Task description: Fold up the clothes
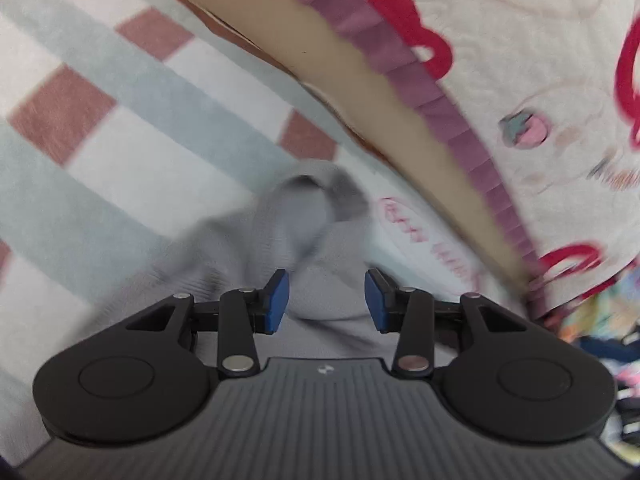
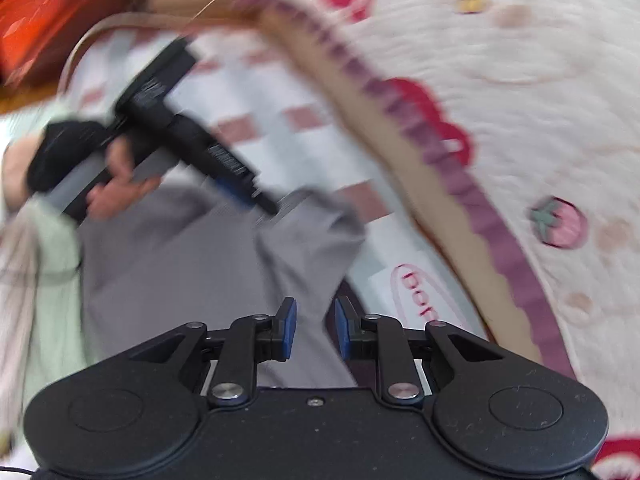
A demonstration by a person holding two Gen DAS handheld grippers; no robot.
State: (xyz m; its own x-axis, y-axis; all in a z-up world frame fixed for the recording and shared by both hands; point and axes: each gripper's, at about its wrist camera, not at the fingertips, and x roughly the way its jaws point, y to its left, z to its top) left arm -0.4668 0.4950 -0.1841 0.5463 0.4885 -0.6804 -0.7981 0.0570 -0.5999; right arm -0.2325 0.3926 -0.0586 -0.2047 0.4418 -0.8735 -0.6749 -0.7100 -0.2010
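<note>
A grey garment [image 1: 304, 216] lies bunched on a checked sheet, one folded end humped up ahead of my left gripper [image 1: 327, 280]. That gripper is open above the cloth, with nothing pressed between its blue pads. The right wrist view shows the same grey garment [image 2: 180, 264] spread wider. There a hand [image 2: 116, 188] holds the left gripper [image 2: 268, 206], its tip at the garment's upper edge. My right gripper [image 2: 316, 312] hovers over the garment with a narrow gap between its pads and nothing gripped. Both views are blurred.
The sheet [image 1: 100, 140] has grey, white and pink squares. A cream quilt [image 2: 500, 60] with red and strawberry prints and a purple ruffle [image 1: 460, 128] borders it on the right. A pale green cloth [image 2: 52, 280] lies at the left, an orange object [image 2: 48, 12] at the top left.
</note>
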